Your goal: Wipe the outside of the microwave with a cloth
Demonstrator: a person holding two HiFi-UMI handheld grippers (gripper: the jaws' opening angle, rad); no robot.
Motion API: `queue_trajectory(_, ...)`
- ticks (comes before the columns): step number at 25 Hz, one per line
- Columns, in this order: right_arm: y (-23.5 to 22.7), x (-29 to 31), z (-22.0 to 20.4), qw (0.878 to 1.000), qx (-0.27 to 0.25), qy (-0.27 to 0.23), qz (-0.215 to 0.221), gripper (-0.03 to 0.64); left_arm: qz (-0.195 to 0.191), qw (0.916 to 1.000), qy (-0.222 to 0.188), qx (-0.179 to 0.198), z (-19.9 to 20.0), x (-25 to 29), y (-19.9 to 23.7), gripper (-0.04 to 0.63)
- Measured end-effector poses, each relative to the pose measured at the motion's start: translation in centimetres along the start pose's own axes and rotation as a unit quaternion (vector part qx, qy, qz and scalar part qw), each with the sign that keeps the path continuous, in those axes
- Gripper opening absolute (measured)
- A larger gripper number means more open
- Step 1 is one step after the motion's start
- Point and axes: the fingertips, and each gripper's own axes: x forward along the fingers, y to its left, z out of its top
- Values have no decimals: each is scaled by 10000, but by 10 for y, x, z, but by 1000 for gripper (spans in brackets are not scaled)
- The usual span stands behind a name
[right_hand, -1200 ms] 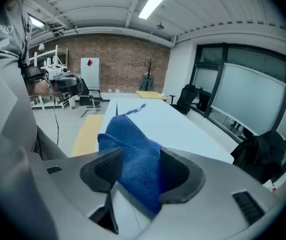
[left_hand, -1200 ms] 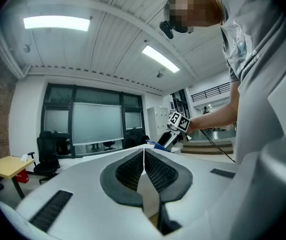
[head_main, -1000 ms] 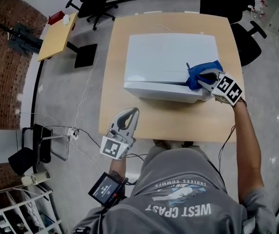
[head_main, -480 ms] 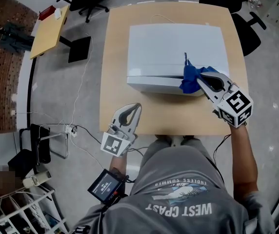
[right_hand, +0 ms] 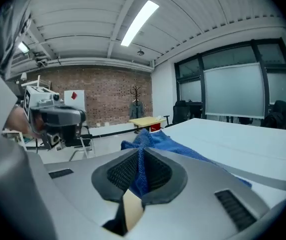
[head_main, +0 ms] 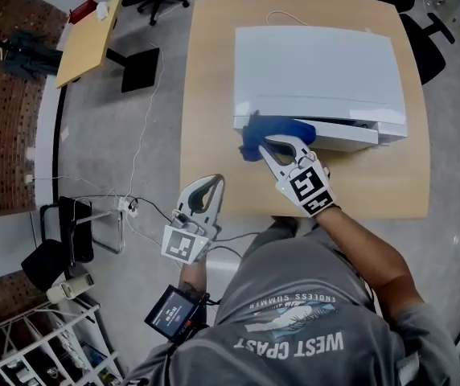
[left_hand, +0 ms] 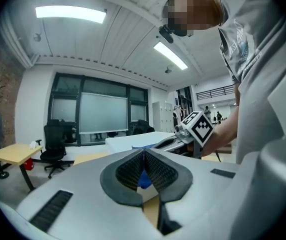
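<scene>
1. A tan wooden table (head_main: 206,95) fills the top middle of the head view, with gray floor (head_main: 117,159) around it.
2. A white microwave (head_main: 318,63) sits on the table.
3. The blue cloth (head_main: 282,125) is against the microwave's near edge, at its left corner.
4. The right gripper (head_main: 272,145) pinches the cloth, and its jaws have just been closing on it.
5. The left gripper (head_main: 214,182) is by the table's lower left corner, with its jaws pressed together and nothing in them.

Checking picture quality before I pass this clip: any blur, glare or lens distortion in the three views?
Head view: evenly lit and sharp, table edges bowed by the wide lens, white microwave bright but not blown out. Left gripper view: heavy fisheye, dark corners, ceiling light clipped. Right gripper view: same fisheye, cloth sharp.
</scene>
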Motion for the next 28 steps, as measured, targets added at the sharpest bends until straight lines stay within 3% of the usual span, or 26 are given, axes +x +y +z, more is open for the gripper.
queue_trajectory(4,7,32,-16,9992,-389,106,-55,40,86,9999,110,-34,-5,-11,13,23)
queue_trajectory(8,-11,8,-32,9953,-881,161,-367,40,-110,9999,101,66,-7,-2,14,23)
queue_trajectory(12,-55,-61,-58,9896,-899,290,-1088,40,-356,9993,75,42,-7,14,8,23)
queue_trajectory(16,-100,-140,-79,9745,-801,443,-2048,40,-493,9987,130,-81,-9,24,2,23)
queue_trajectory(18,-112,-162,-86,9689,-671,522,-2322,40,-531,9985,108,-83,-10,26,1,23)
queue_trajectory(21,-106,-149,-86,9740,-548,497,-2142,40,-540,9984,120,-87,-10,25,0,23)
queue_trajectory(28,-37,-18,-68,9935,-399,326,-1017,40,-332,9990,279,-73,-13,6,3,23)
